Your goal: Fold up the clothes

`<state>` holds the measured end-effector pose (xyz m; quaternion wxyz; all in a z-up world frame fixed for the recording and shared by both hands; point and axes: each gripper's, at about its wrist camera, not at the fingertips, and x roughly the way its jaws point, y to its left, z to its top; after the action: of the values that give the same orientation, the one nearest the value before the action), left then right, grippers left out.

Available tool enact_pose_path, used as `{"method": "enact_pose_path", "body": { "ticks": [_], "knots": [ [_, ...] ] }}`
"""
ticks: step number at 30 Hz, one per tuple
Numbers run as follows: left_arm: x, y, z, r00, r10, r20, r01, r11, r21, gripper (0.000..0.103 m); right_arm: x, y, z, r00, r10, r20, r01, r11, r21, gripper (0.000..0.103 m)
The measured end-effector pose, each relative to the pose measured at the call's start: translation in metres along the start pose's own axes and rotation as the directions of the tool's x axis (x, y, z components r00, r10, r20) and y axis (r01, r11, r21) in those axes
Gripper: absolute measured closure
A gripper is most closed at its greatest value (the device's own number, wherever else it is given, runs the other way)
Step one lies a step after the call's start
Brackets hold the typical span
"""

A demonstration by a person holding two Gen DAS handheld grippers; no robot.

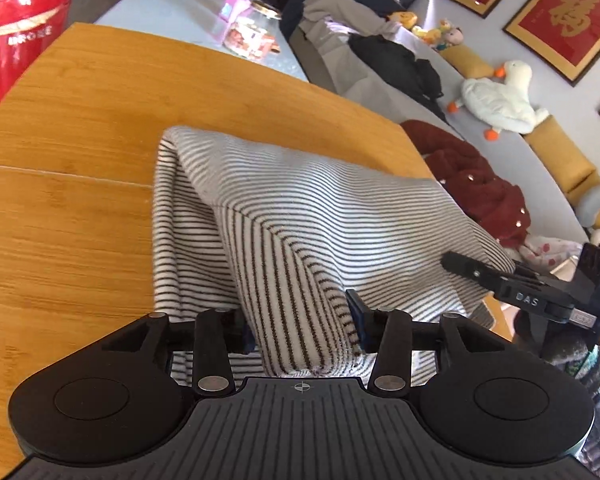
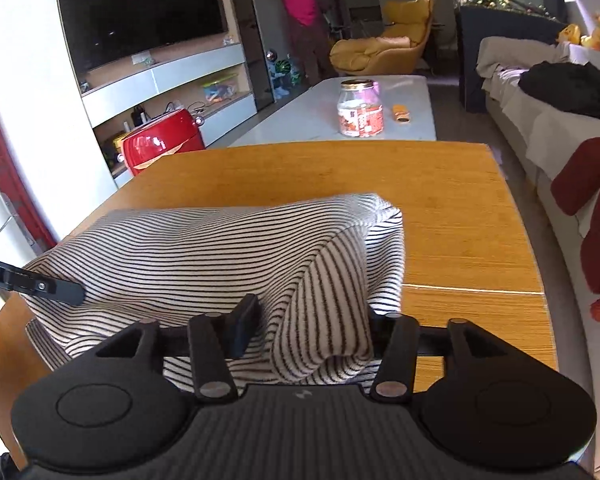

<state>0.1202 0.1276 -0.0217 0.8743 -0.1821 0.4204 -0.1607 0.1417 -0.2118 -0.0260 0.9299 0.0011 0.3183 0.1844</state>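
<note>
Left wrist view: we see the left gripper (image 1: 302, 330) clamped on a bunched edge of the striped shirt (image 1: 300, 216), lifted over the wooden table (image 1: 80, 200). Right gripper (image 2: 312, 330), at 3 o'clock, likewise pinches the shirt's edge.

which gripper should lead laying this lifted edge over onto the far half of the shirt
Neither clearly: the left gripper and right gripper each pinch a corner of the striped shirt, so moving together seems best.
</note>
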Motion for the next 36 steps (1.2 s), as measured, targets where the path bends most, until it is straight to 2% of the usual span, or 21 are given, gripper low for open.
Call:
{"method": "enact_pose_path", "body": {
  "ticks": [1, 3, 5, 7, 9, 12, 15, 18, 20, 22, 25, 29, 31, 36],
  "knots": [
    [-0.008, -0.001, -0.003, 0.999, 0.040, 0.023, -0.040, 0.999, 0.014, 0.045, -0.005, -0.001, -0.002, 0.999, -0.046, 0.019, 0.046, 0.999, -0.018, 0.021],
    [-0.022, -0.002, -0.008, 0.992, 0.104, 0.065, -0.106, 0.994, 0.032, 0.041, -0.006, -0.003, -0.002, 0.997, -0.072, 0.021, 0.072, 0.997, -0.010, 0.014],
    [-0.037, -0.003, -0.012, 0.987, 0.132, 0.094, -0.136, 0.990, 0.033, 0.038, -0.005, -0.006, -0.002, 0.995, -0.094, 0.021, 0.093, 0.996, 0.002, 0.007],
    [-0.050, -0.011, -0.014, 0.985, 0.128, 0.118, -0.134, 0.990, 0.045, 0.035, -0.004, -0.009, -0.002, 0.993, -0.115, 0.020, 0.114, 0.993, 0.014, 0.004],
    [-0.061, -0.024, -0.014, 0.985, 0.099, 0.142, -0.111, 0.991, 0.080, 0.026, -0.004, -0.011, -0.001, 0.991, -0.136, 0.019, 0.135, 0.990, 0.026, 0.000],
    [-0.067, -0.046, -0.016, 0.989, 0.008, 0.150, -0.028, 0.991, 0.132, 0.014, -0.003, -0.015, -0.001, 0.986, -0.167, 0.016, 0.167, 0.985, 0.044, 0.000],
    [-0.053, -0.062, -0.017, 0.991, -0.088, 0.099, 0.074, 0.988, 0.137, 0.008, -0.002, -0.019, 0.000, 0.980, -0.199, 0.014, 0.198, 0.978, 0.062, 0.000],
    [-0.023, -0.067, -0.023, 0.993, -0.115, 0.024, 0.111, 0.986, 0.121, 0.008, -0.001, -0.023, 0.000, 0.973, -0.230, 0.010, 0.228, 0.970, 0.079, 0.000],
    [-0.003, -0.064, -0.026, 0.994, -0.104, -0.011, 0.105, 0.990, 0.095, 0.008, 0.012, -0.031, -0.008, 0.986, -0.159, -0.052, 0.164, 0.977, 0.134, 0.000],
    [0.007, -0.056, -0.026, 0.992, -0.128, -0.003, 0.128, 0.990, 0.065, 0.005, 0.012, -0.037, -0.016, 0.991, -0.123, -0.049, 0.130, 0.975, 0.181, 0.000],
    [0.013, -0.048, -0.017, 0.989, -0.147, 0.009, 0.147, 0.988, 0.043, 0.003, 0.007, -0.035, -0.023, 0.992, -0.121, -0.034, 0.125, 0.976, 0.178, 0.000],
    [0.028, -0.045, 0.005, 0.995, -0.101, 0.025, 0.100, 0.993, 0.059, 0.003, -0.003, -0.021, -0.031, 0.995, -0.093, -0.037, 0.098, 0.983, 0.155, 0.000],
    [0.037, -0.038, 0.021, 0.996, -0.081, 0.042, 0.079, 0.996, 0.039, 0.003, -0.009, -0.011, -0.035, 0.997, -0.061, -0.038, 0.066, 0.989, 0.129, 0.000],
    [0.048, -0.030, 0.052, 0.998, -0.043, 0.056, 0.044, 0.999, -0.015, 0.003, -0.034, 0.004, -0.030, 0.999, -0.027, 0.022, 0.026, 0.997, 0.075, 0.000]
  ]
}}
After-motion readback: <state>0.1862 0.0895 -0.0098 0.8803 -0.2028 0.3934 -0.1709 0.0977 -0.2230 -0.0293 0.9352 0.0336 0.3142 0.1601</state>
